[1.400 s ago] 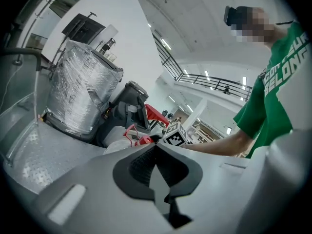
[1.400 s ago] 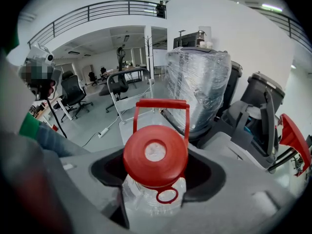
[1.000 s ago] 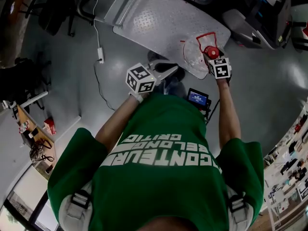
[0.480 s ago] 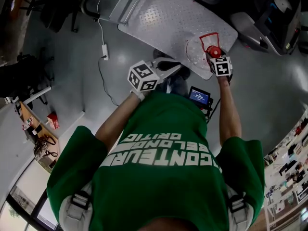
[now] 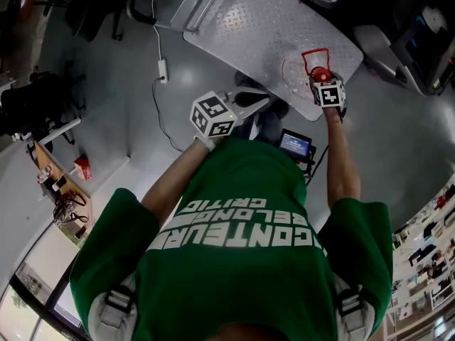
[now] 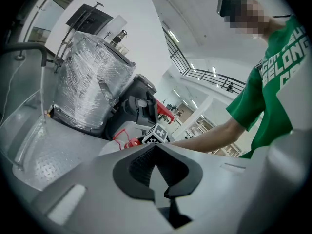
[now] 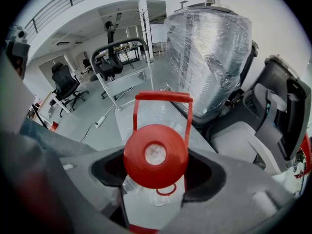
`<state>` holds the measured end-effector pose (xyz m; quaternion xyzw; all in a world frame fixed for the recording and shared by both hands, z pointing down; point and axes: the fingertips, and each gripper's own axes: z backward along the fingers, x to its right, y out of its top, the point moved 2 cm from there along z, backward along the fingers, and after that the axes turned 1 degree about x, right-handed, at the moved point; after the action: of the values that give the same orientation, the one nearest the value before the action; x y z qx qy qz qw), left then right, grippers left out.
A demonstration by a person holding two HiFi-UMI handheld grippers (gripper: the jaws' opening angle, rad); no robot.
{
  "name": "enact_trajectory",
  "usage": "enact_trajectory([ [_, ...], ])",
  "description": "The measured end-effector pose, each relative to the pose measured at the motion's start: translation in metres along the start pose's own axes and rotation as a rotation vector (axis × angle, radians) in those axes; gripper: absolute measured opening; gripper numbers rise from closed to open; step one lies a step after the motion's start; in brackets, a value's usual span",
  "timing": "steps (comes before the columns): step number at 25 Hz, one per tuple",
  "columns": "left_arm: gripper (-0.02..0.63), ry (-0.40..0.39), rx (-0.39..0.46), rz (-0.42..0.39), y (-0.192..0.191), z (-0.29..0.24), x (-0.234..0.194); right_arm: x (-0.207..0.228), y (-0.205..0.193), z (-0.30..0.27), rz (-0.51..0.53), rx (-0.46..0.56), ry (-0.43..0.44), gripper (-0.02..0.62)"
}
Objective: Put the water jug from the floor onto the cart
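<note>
The water jug is clear plastic with a red cap and a red carry handle. It is over the near right corner of the cart's diamond-plate deck. I cannot tell whether it rests on the deck. My right gripper is shut on the jug's neck just under the cap; its marker cube shows in the head view. My left gripper is shut and empty, held above the floor by the cart's near edge. From it I see the jug's cap ahead.
A tall bundle wrapped in plastic film stands past the cart's far side. The cart's black push handle rises at its left end. A power strip and cable lie on the floor. Dark machines stand at the right, office chairs at the left.
The head view has drifted, so cart and jug sit slightly further right and higher. My right gripper keeps its hold on the jug at the cart's corner. My left gripper has barely moved.
</note>
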<state>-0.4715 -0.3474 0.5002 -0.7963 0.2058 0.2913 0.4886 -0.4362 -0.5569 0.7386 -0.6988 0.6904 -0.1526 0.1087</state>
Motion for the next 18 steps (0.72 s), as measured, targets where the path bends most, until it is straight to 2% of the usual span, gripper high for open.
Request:
enact_trajectory([
  [4, 0.014, 0.011, -0.006, 0.011, 0.003, 0.007, -0.012, 0.0, -0.002, -0.022, -0.016, -0.058, 0.003, 0.304],
  [7, 0.014, 0.017, -0.01, 0.018, 0.005, 0.011, -0.02, 0.004, -0.018, -0.035, -0.037, -0.156, -0.024, 0.304],
  [11, 0.014, 0.024, -0.019, 0.027, 0.01, 0.015, -0.03, 0.009, -0.019, -0.047, -0.043, -0.204, -0.051, 0.304],
  [14, 0.012, 0.025, -0.029, 0.035, 0.013, 0.016, -0.035, 0.008, -0.015, -0.054, -0.044, -0.211, -0.052, 0.304],
  [18, 0.012, 0.018, -0.042, 0.04, 0.011, 0.016, -0.038, 0.0, -0.004, -0.062, -0.011, -0.17, -0.03, 0.304],
])
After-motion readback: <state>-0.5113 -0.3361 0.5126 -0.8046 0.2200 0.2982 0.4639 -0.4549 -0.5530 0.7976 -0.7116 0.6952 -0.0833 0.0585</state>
